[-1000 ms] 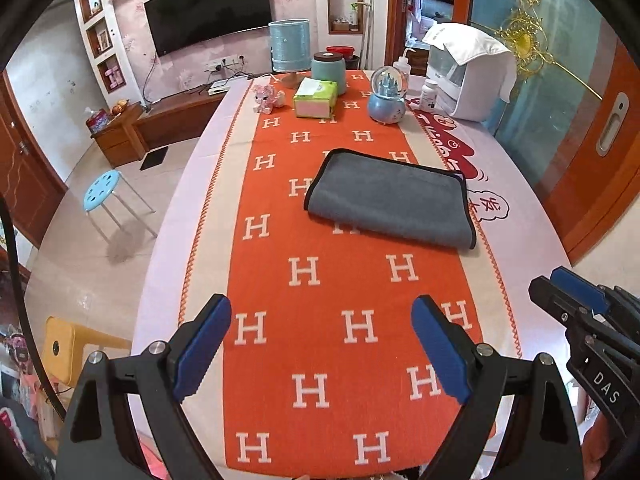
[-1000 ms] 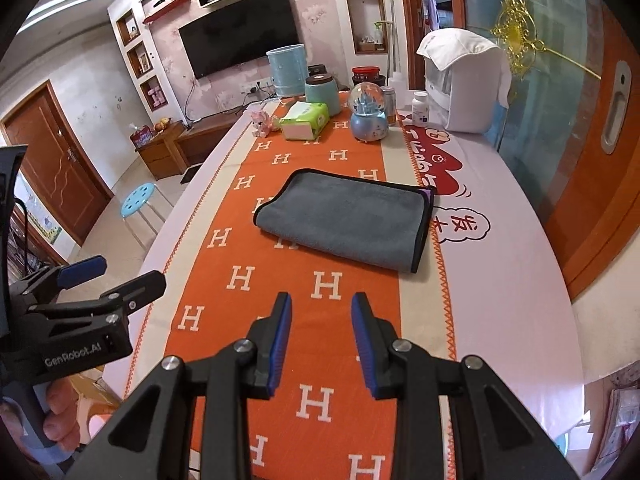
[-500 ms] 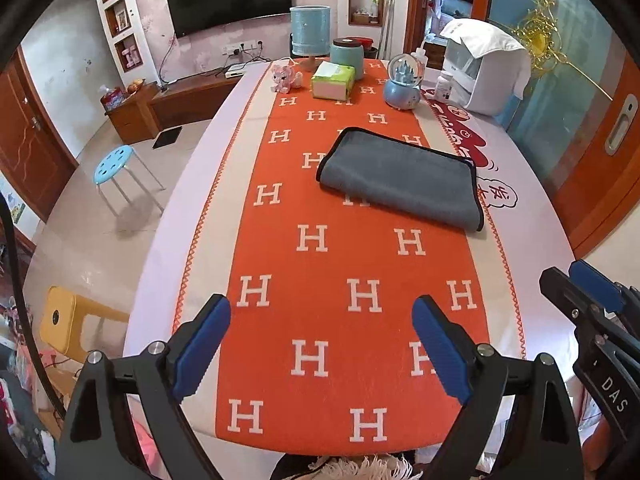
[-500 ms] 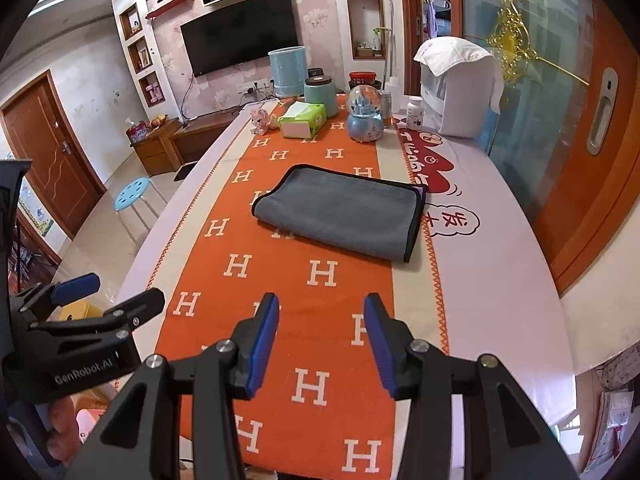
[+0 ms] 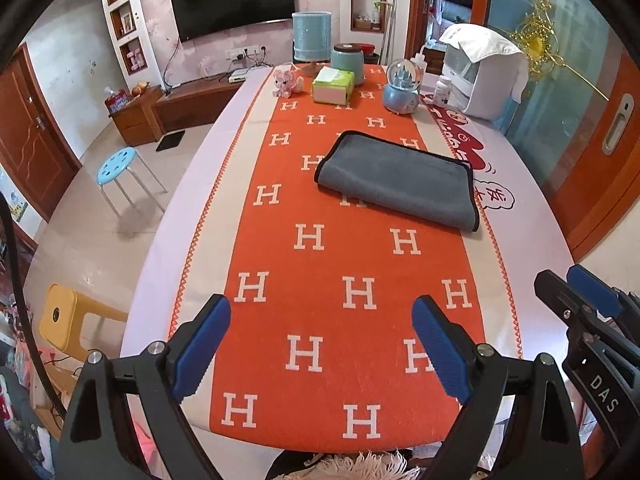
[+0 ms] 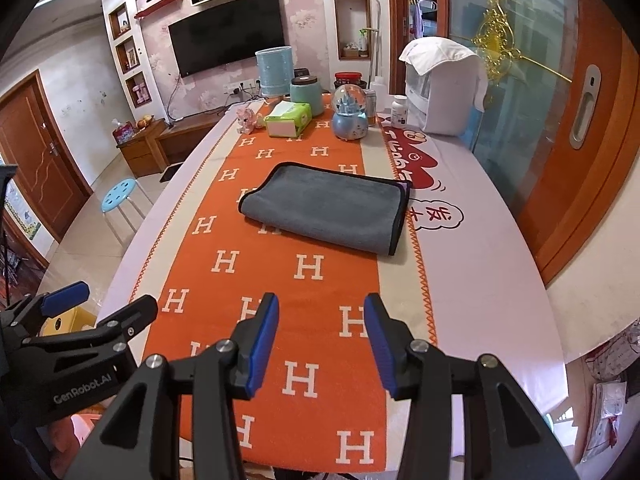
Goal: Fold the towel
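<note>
A grey towel [image 5: 396, 178] with black edging lies folded on the orange H-pattern table runner [image 5: 320, 264], toward the far middle of the table; it also shows in the right wrist view [image 6: 328, 208]. My left gripper [image 5: 322, 320] is open and empty, above the near end of the table, well short of the towel. My right gripper [image 6: 322, 316] is open and empty, also near the front edge. The right gripper shows at the right edge of the left wrist view [image 5: 580, 300], and the left gripper shows at the left edge of the right wrist view [image 6: 100, 308].
At the far end of the table stand a green tissue box [image 5: 333, 86], a snow globe [image 5: 402, 90], a teal jar [image 5: 347, 62], a pink toy [image 5: 285, 82] and a covered white appliance [image 5: 480, 72]. A blue stool [image 5: 120, 164] and a yellow stool [image 5: 60, 316] stand left of the table.
Both grippers have pulled back toward the near table edge, away from the towel. The right gripper's jaws have opened from nearly shut to wide. The towel has not moved.
</note>
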A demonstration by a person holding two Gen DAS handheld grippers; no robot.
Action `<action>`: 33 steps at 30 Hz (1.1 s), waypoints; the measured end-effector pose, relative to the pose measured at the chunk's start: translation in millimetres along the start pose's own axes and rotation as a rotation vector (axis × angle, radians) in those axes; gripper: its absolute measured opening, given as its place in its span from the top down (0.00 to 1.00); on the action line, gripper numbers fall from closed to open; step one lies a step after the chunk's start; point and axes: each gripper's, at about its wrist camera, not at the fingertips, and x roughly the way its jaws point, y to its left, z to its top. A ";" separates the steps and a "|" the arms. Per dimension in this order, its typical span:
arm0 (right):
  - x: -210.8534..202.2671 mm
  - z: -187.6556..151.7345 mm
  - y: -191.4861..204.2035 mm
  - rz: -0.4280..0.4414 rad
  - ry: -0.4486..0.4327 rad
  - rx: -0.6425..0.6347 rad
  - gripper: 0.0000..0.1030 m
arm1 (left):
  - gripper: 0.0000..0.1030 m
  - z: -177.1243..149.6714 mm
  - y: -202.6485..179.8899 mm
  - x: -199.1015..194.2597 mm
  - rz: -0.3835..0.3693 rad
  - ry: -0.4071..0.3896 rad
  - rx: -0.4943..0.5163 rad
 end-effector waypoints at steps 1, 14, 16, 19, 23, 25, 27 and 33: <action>-0.3 -0.5 0.1 -0.002 0.000 0.000 0.57 | 0.11 0.3 -1.1 -1.4 0.003 -0.007 0.003; 0.1 -3.5 2.8 -0.006 0.013 -0.009 0.57 | 0.11 -1.0 -3.0 -0.7 0.003 -0.003 0.003; 1.0 -3.8 3.3 -0.006 0.018 -0.008 0.57 | 0.11 -2.3 -3.0 1.3 0.002 0.005 0.003; 2.5 -4.2 3.9 -0.006 0.026 -0.006 0.57 | 0.11 -4.0 -2.5 3.3 0.000 0.014 0.003; 5.3 -4.0 4.1 -0.012 0.036 -0.007 0.57 | 0.11 -4.9 -3.3 5.4 -0.002 0.021 0.007; 6.2 -4.2 4.1 -0.012 0.038 -0.005 0.57 | 0.11 -4.3 -4.5 6.6 -0.003 0.024 0.011; 6.3 -4.4 4.5 -0.015 0.039 -0.006 0.57 | 0.11 -4.6 -5.1 6.8 -0.003 0.024 0.013; 7.4 -6.0 3.5 -0.017 0.041 -0.005 0.57 | 0.11 -4.6 -5.0 7.3 -0.006 0.027 0.014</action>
